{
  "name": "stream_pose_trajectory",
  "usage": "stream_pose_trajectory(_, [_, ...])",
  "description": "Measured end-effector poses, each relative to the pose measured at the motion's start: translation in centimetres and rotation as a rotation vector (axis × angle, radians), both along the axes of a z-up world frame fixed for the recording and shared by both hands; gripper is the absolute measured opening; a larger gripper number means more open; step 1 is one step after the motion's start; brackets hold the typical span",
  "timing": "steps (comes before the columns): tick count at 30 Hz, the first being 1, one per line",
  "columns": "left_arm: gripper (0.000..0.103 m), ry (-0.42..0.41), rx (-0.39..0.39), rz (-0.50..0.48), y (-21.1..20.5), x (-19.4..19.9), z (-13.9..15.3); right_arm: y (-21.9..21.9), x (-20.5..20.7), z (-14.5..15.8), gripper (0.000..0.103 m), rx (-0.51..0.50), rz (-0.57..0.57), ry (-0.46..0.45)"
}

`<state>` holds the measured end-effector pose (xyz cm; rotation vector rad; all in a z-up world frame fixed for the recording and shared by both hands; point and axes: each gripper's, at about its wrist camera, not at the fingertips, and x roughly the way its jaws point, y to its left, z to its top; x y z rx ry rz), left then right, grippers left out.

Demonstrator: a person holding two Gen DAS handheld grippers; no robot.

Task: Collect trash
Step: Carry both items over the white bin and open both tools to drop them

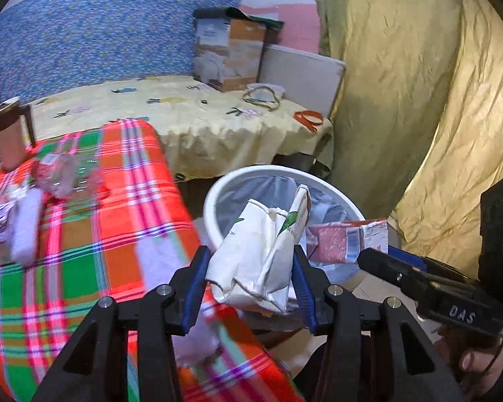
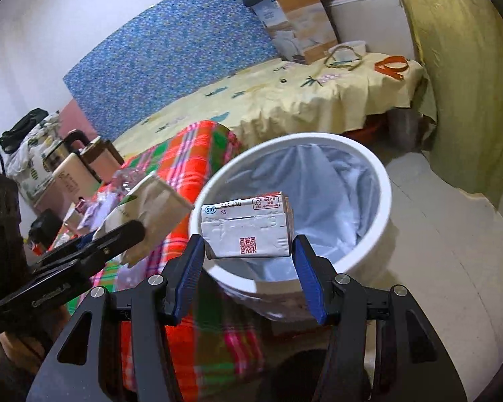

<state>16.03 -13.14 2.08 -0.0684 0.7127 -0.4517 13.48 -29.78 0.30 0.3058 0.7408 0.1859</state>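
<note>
My left gripper is shut on a crumpled white paper bag with green print, held at the near rim of a white trash bin lined with a pale bag. My right gripper is shut on a flattened red-and-white drink carton, which hangs over the near rim of the same bin. In the left wrist view the carton shows to the right of the paper bag, held by the right gripper. In the right wrist view the paper bag and the left gripper appear at the left.
A table with a red, green and orange plaid cloth stands left of the bin and carries a clear plastic wrapper, a white packet and a brown cup. Behind lie a yellow-covered bed with a cardboard box, and a yellow curtain at the right.
</note>
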Motion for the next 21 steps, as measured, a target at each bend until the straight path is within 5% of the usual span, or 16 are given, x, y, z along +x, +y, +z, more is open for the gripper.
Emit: stream_pose_trajectory(21, [0.064,0.026,-0.023,-0.029,-1.6,2.0,-0.7,-1.8,0.3,-0.6,0.063,-0.044,-0.066,0.002])
